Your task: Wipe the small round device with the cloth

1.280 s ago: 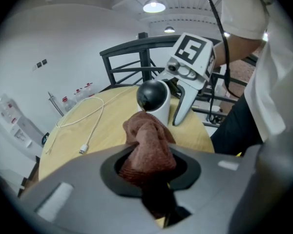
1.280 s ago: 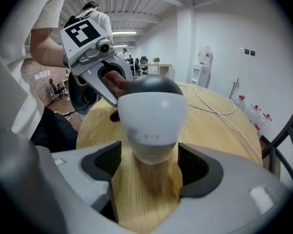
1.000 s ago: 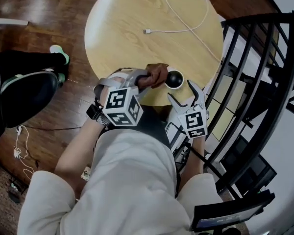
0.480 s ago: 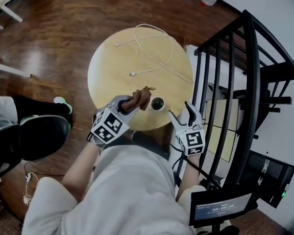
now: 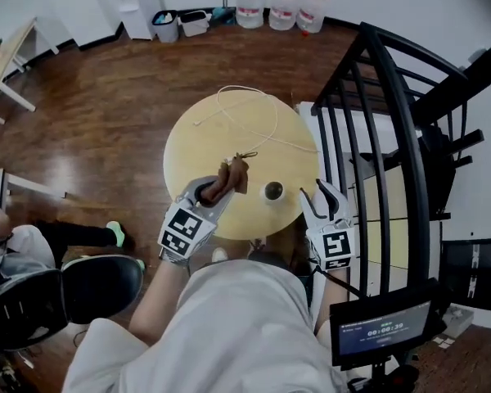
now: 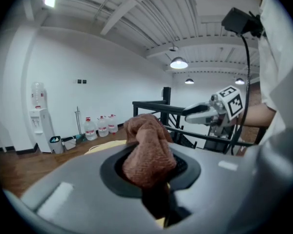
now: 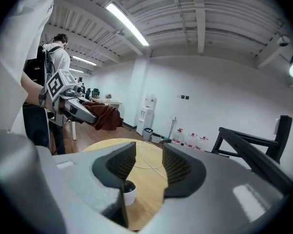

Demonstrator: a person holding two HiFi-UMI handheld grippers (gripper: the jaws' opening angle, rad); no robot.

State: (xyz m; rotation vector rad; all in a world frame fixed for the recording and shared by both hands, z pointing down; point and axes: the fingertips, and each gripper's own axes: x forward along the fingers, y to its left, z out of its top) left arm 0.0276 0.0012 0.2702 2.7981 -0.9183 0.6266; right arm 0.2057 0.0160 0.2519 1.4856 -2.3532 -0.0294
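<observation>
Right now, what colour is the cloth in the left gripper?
Reddish brown. The cloth shows best in the left gripper view.

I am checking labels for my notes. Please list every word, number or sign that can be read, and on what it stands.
No text can be read with certainty.
Small screen: a row of digits, too blurred.
Water bottles: labels too small.
Left gripper, right gripper: square markers only.

Device (image 5: 273, 191) on table (image 5: 192, 147) nr front edge, cable (image 5: 275, 119) behind, cloth (image 5: 231, 177) L, railing (image 5: 415, 137) R
</observation>
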